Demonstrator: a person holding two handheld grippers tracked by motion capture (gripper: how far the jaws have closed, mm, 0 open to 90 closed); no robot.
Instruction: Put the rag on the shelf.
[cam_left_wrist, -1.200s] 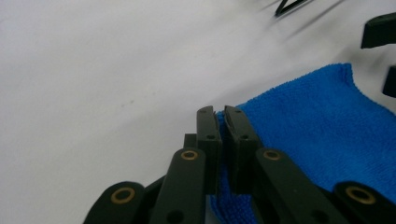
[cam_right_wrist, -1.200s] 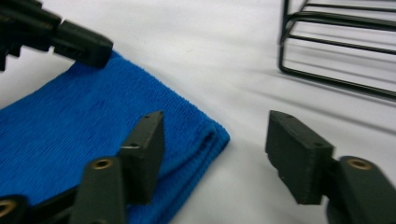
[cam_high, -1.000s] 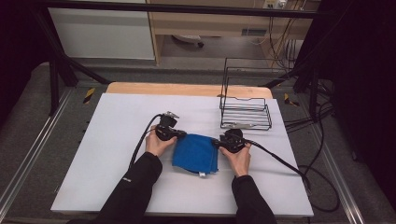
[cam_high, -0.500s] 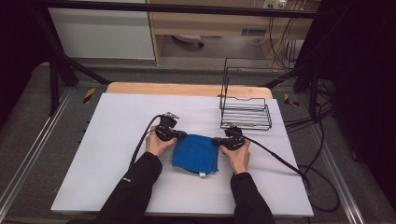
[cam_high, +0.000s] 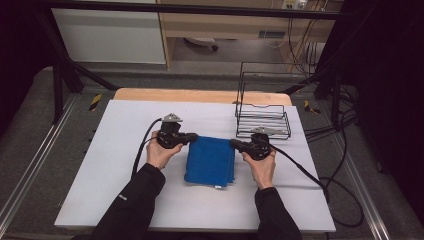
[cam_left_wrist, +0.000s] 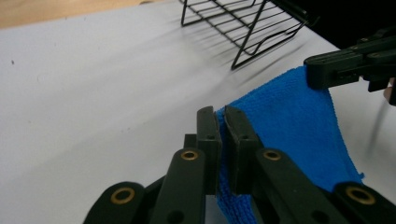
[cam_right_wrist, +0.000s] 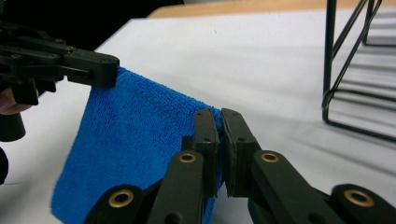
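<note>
White counter (cam_high: 125, 165) with a wooden strip along the far edge, dark studio floor all round. So the blue microfibre towel (cam_high: 210, 161) sits folded at the middle of that counter, and both far corners are already grabbed: left tool (cam_left_wrist: 221, 122) is pinched tight on one corner, right tool (cam_right_wrist: 219, 122) has just snapped closed on the other, cloth between the jaws. That edge looks slightly lifted, the rest is down on the counter. I'd say gripping is done; lifting and unfolding or moving it is all left. Black wire rack (cam_high: 263, 117) stands just beyond the towel's right corner.
</note>
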